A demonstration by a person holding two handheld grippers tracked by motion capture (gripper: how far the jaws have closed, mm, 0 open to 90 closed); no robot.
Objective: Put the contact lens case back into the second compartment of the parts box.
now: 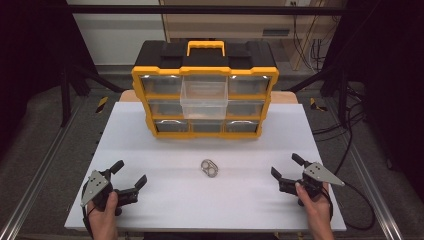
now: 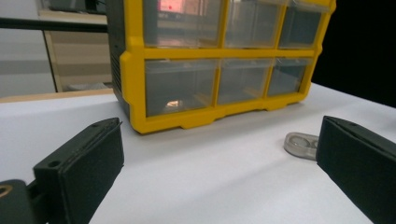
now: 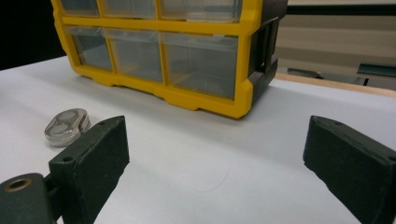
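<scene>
A yellow and black drawer organizer (image 1: 205,95) stands at the far middle of the white table (image 1: 165,200), with its top-middle clear drawer (image 1: 204,97) pulled out. A small clear oval piece (image 1: 210,168) lies on the table between the two grippers; it also shows as the oval piece (image 2: 301,144) and the oval piece (image 3: 67,126). My left gripper (image 1: 129,174) rests open at the near left, nothing between its jaws. My right gripper (image 1: 286,166) sits open at the near right, also holding nothing. Both hands grip the handles.
The organizer (image 2: 210,60) shows several shut clear drawers in both gripper views (image 3: 187,51). Black frame legs and cables (image 1: 350,145) lie on the floor beside the table. A metal rail (image 1: 30,190) runs along the left side.
</scene>
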